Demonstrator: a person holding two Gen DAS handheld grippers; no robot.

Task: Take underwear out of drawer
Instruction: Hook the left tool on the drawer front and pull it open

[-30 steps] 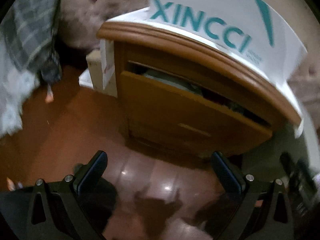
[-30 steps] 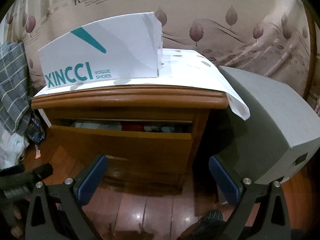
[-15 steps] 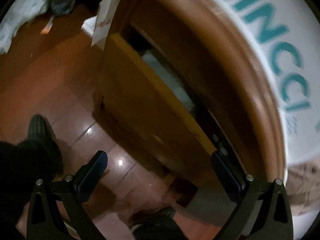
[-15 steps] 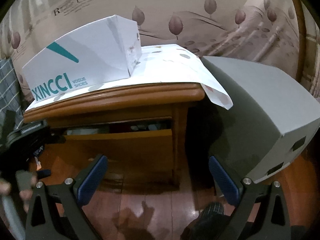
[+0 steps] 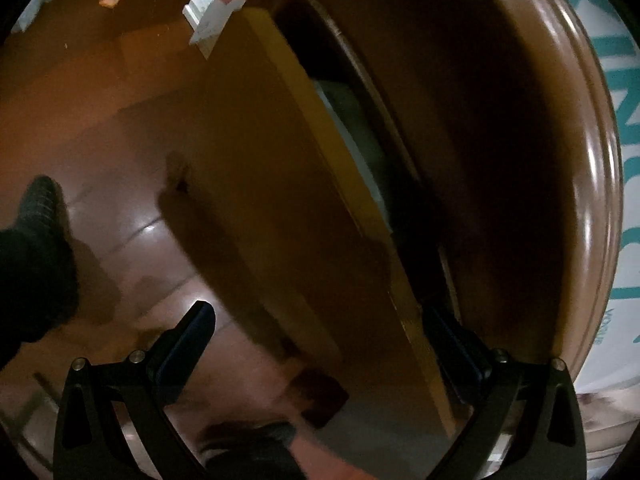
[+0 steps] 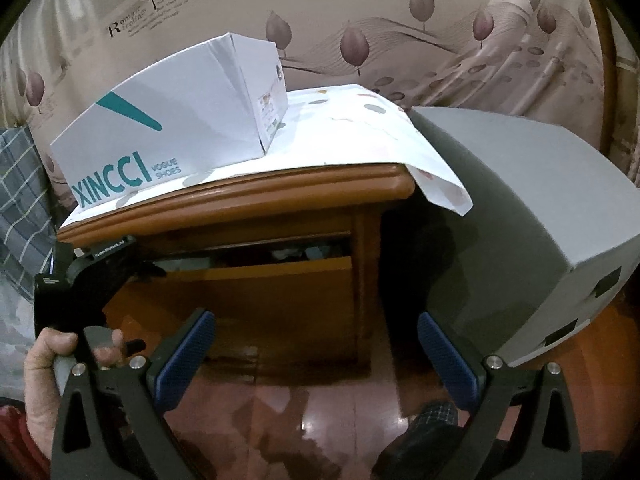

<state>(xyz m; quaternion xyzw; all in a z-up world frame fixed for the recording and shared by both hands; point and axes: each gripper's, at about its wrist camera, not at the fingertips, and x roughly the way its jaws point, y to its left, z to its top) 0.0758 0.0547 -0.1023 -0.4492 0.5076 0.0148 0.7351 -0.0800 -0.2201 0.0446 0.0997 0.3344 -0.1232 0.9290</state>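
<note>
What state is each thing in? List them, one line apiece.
drawer: partly open, clothes showing in the gap
left gripper: open, one finger behind the drawer front's top edge, one in front
right gripper: open, empty, back from the nightstand
shoe box: closed, on the nightstand top

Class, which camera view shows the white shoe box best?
The right wrist view: the whole shoe box sits sharp and upright on the cabinet. The left wrist view catches only a blurred strip of its teal lettering at the edge.
</note>
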